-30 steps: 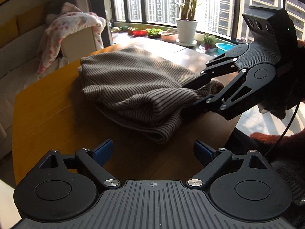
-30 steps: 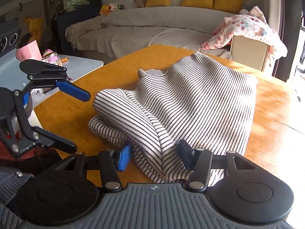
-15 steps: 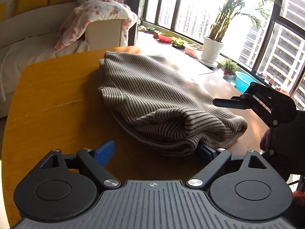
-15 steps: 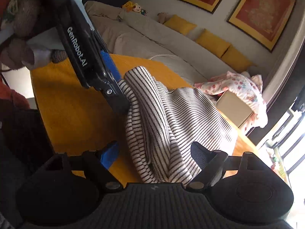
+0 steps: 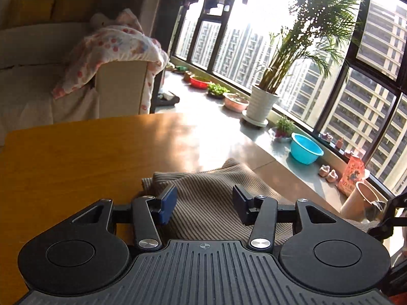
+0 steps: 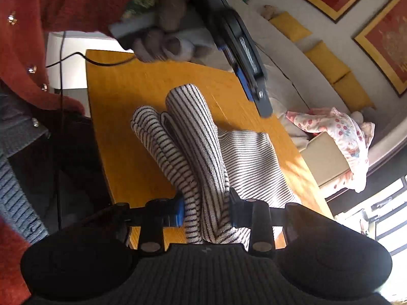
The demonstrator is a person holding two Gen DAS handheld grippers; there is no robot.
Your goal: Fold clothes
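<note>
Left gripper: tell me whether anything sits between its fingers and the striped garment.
Nothing visible does. The left gripper is open with the striped garment lying directly under and between its fingers on the wooden table. The right gripper is already shut on a bunched fold of the same garment.

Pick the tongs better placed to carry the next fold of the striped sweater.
Right. The right tongs already pinch the striped sweater in a lifted bunch. The left tongs hang open above it, gripping nothing.

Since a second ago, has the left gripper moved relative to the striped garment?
Yes. The left gripper has closed in over the striped garment; the potted palm has shifted right.
</note>
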